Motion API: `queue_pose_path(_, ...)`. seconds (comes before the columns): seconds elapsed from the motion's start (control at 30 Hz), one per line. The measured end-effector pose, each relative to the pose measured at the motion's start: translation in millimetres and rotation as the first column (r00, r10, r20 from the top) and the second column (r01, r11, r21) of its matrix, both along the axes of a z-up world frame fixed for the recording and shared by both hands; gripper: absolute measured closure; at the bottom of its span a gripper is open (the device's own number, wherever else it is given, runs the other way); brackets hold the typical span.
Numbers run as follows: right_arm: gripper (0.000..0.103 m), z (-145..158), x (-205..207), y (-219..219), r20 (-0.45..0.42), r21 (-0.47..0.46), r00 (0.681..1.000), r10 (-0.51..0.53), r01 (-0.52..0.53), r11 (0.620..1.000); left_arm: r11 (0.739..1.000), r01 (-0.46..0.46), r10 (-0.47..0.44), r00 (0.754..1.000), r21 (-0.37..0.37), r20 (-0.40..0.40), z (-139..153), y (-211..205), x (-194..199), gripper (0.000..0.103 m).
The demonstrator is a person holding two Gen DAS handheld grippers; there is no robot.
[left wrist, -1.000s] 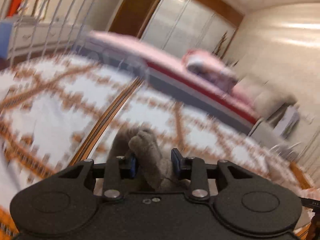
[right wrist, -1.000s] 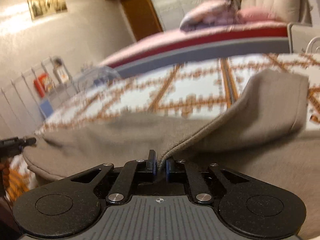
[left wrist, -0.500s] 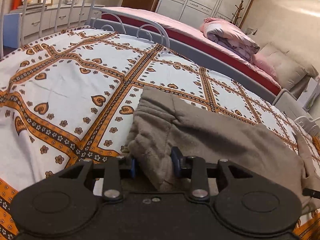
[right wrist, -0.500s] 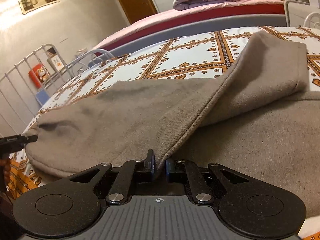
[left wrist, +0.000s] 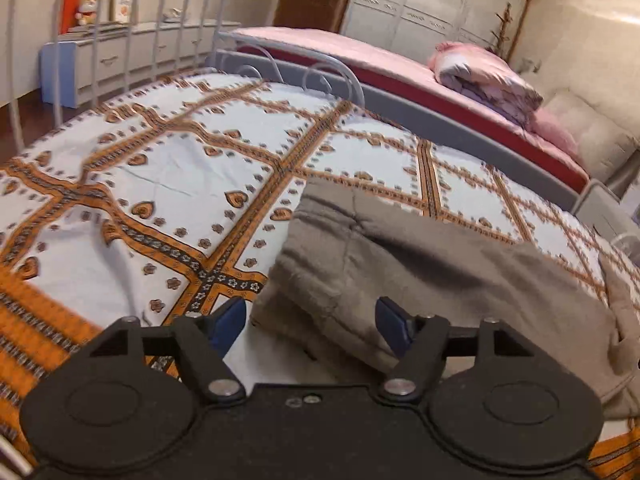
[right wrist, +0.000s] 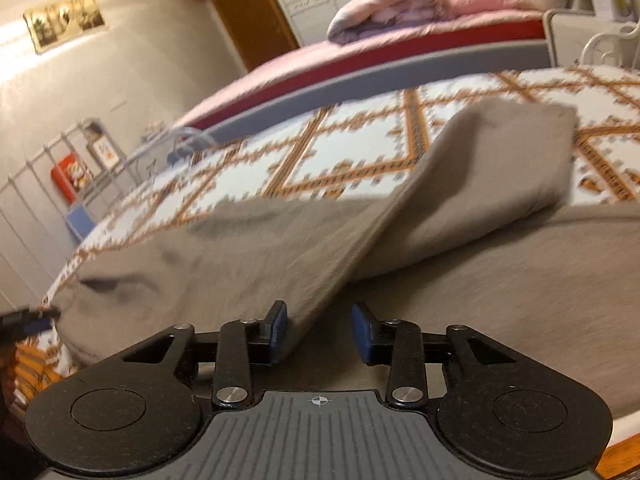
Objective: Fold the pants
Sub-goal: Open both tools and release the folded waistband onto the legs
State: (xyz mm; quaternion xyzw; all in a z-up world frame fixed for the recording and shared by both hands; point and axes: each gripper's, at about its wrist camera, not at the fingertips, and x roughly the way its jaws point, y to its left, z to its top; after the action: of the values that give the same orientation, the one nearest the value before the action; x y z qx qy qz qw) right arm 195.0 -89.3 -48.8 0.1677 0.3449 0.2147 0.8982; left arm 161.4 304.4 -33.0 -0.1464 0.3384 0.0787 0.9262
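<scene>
Grey-brown pants (left wrist: 420, 276) lie folded over on the patterned bedsheet (left wrist: 160, 184). My left gripper (left wrist: 310, 324) is open, its blue pads either side of the waistband end, which rests on the sheet. In the right wrist view the pants (right wrist: 460, 280) fill the lower frame, with one layer folded diagonally over another. My right gripper (right wrist: 319, 330) is open; the folded edge lies just by its left pad. The left gripper's tip shows at the far left edge of the right wrist view (right wrist: 24, 316).
A metal bed rail (left wrist: 320, 76) runs behind the sheet, with a second bed with pink bedding (left wrist: 400, 68) beyond. White drawers (left wrist: 132, 56) and a bed-end frame stand at the left. A wardrobe (left wrist: 420, 8) lines the back wall.
Both grippers have opened and let go of the pants. The pants now lie on the sheet, and the left gripper has drawn back slightly.
</scene>
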Motion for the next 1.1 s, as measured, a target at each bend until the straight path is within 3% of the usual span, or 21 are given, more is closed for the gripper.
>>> queue_pose_path(0.1,0.067,8.0,16.1,-15.8,0.006,0.013,0.999,-0.042,0.042,0.999,1.000,-0.004,0.005,0.998,-0.019,0.069,20.8,-12.7,-2.0,0.042)
queue_pose_path(0.17,0.067,9.9,35.0,-22.3,-0.009,0.030,0.998,-0.068,0.069,0.997,0.999,0.040,-0.038,0.997,-0.030,0.068,27.9,-25.6,10.3,0.042)
queue_pose_path(0.23,0.067,9.4,56.6,-26.4,-0.029,0.047,0.995,-0.094,0.095,0.994,0.996,0.087,-0.088,0.996,-0.004,-0.015,22.1,-43.2,29.8,0.040)
queue_pose_path(0.3,0.067,9.4,76.2,-29.5,-0.043,0.060,0.992,-0.122,0.124,0.990,0.993,0.101,-0.095,0.990,0.057,-0.104,8.2,-57.6,40.1,0.046)
queue_pose_path(0.43,0.067,6.7,101.2,-32.5,-0.079,0.081,0.991,-0.110,0.117,0.990,0.969,0.183,-0.152,0.971,0.165,-0.184,-18.2,-77.2,39.9,0.045)
queue_pose_path(0.5,0.099,3.5,104.0,-31.8,-0.101,0.064,0.992,-0.081,0.088,0.994,0.957,0.215,-0.173,0.962,0.196,-0.209,-23.8,-81.4,42.6,0.039)
queue_pose_path(0.57,0.099,3.1,94.6,-34.7,-0.096,0.041,0.991,-0.090,0.095,0.995,0.954,0.236,-0.197,0.959,0.188,-0.202,-26.7,-82.2,41.6,0.029)
queue_pose_path(0.7,0.099,3.4,52.4,-53.6,-0.081,-0.007,0.986,-0.144,0.143,0.990,0.949,0.252,-0.216,0.957,0.190,-0.192,-29.3,-82.1,39.7,0.027)
queue_pose_path(0.83,0.099,-8.0,9.7,-75.0,-0.167,-0.021,0.971,-0.171,0.170,0.985,0.953,0.256,-0.235,0.962,0.160,-0.141,-30.5,-76.3,32.0,0.027)
queue_pose_path(0.93,0.092,-10.7,-3.6,-89.3,-0.183,-0.001,0.965,-0.186,0.189,0.982,0.954,0.253,-0.241,0.966,0.158,-0.094,-37.2,-74.5,24.0,0.027)
queue_pose_path(1.03,0.079,-3.2,-8.9,-110.5,-0.121,0.016,0.962,-0.244,0.248,0.969,0.958,0.239,-0.232,0.971,0.161,-0.063,-43.3,-76.9,19.0,0.027)
queue_pose_path(1.1,0.060,-1.8,-0.4,-121.5,-0.100,0.022,0.954,-0.283,0.286,0.958,0.963,0.222,-0.217,0.975,0.151,-0.048,-44.6,-77.2,17.6,0.027)
